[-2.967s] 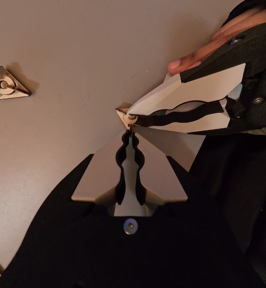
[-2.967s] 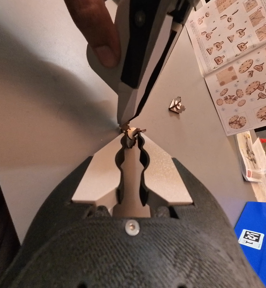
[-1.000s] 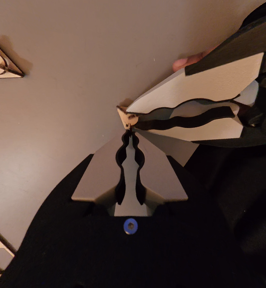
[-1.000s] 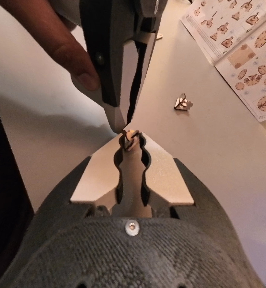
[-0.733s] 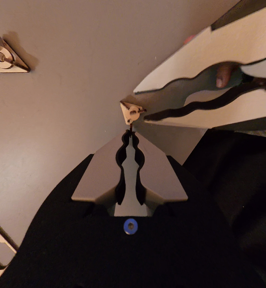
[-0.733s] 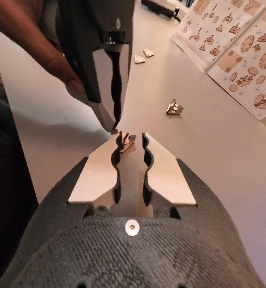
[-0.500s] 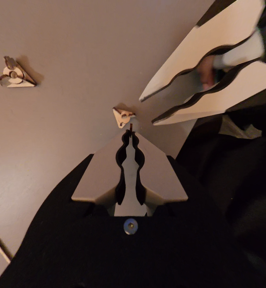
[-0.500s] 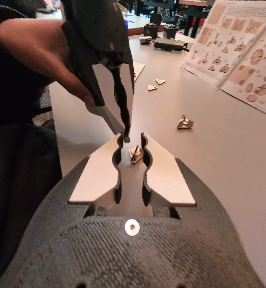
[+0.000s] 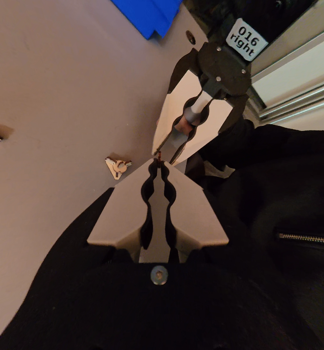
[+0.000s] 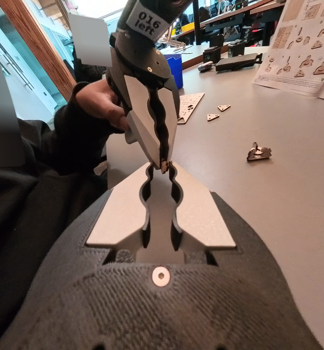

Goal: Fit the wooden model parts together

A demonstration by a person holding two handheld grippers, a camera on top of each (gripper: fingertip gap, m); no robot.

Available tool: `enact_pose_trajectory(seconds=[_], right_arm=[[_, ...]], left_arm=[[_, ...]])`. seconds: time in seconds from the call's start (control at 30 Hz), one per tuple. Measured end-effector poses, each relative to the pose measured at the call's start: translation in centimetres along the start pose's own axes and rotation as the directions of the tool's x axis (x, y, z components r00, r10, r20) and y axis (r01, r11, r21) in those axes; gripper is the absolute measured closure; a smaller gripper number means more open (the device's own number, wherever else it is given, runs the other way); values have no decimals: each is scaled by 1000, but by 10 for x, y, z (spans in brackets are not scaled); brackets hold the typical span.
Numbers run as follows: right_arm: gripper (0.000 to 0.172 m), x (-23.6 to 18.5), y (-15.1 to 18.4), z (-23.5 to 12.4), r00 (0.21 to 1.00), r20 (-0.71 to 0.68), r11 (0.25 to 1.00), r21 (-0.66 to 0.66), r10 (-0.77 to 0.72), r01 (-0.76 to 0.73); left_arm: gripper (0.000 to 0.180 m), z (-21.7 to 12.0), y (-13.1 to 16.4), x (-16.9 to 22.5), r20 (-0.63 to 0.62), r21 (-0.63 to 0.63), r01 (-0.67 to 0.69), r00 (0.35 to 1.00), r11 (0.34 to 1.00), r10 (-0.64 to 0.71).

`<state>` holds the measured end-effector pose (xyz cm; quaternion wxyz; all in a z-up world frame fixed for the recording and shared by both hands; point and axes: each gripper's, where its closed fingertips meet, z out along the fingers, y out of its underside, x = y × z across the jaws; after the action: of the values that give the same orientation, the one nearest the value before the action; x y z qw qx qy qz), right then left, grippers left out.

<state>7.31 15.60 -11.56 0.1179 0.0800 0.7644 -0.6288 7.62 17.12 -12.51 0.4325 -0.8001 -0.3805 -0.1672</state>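
**Claws.** The left claw (image 9: 158,164) is closed, its two pads pressing on a thin wooden sliver (image 9: 158,160) with dark edges. The sliver sticks out beyond the tips and is clear of the worktop (image 9: 62,94). The right claw (image 10: 161,165) meets the left claw tip to tip. Its fingers stand apart and grip nothing. The sliver hangs in the gap between them, and no contact with either pad is visible.

**Parts on the worktop.**
- A triangular wooden assembly (image 9: 118,166) with a round disc on top lies flat just beside the left claw, and neither claw touches it.
- A second, similar assembly (image 10: 258,152) lies farther from the left claw.
- Two bare triangular plates (image 10: 213,117) and a punched wooden sheet (image 10: 190,106) lie well beyond the left claw.

**State of work.** In the inspector's judgement, two assemblies are built up and two plates carry nothing. The held sliver is not fitted to anything.

**Writing and labels.**
- Each gripper body carries a pale printed tag (image 9: 245,40).
- A printed sheet of diagrams (image 10: 299,47) lies open, far from the left claw.
- No brand marking can be made out.
- A blue bin (image 10: 173,70) stands behind the left claw.
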Motion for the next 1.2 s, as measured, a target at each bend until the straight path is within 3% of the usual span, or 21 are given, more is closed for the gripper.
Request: enact_pose_trajectory(seconds=[0.37, 0.43, 0.47, 0.5, 0.63, 0.73, 0.97, 1.07, 1.13, 1.2], right_arm=[[159, -4, -5, -5, 984, 106, 988, 40, 144, -149], [162, -1, -8, -7, 977, 112, 980, 67, 179, -187], [171, 1, -11, -10, 973, 122, 974, 88, 198, -209], [171, 3, -14, -12, 967, 133, 966, 114, 218, -234], [171, 4, -12, -10, 955, 141, 956, 103, 259, -275], [171, 5, -12, -4, 965, 103, 962, 106, 239, -250], [167, 3, -12, -2, 931, 103, 917, 161, 351, -364], [164, 10, -10, -17, 959, -36, 944, 190, 282, -270], [161, 20, 5, -20, 968, -213, 991, 59, 132, -122], [155, 27, 23, -16, 944, -325, 992, -127, -52, 11]], left_arm=[[180, -2, -5, 9, -109, 51, -12, 994, 999, 18], [180, -3, -9, 9, -125, 89, -10, 992, 996, 21], [179, -4, -13, 8, -134, 115, -3, 991, 993, 19], [171, -6, -16, 7, -141, 146, 5, 990, 989, 16], [180, -6, -14, 7, -217, 169, 43, 976, 985, -5], [180, -11, -13, 5, -245, 224, 28, 969, 974, 28], [180, -17, -7, 2, -308, 367, -69, 932, 928, 191], [180, -23, -8, 1, -298, 424, -86, 927, 902, 229], [180, -31, -12, -2, -248, 474, -113, 935, 873, 255], [180, -37, -14, -6, -236, 505, -103, 939, 857, 251]])
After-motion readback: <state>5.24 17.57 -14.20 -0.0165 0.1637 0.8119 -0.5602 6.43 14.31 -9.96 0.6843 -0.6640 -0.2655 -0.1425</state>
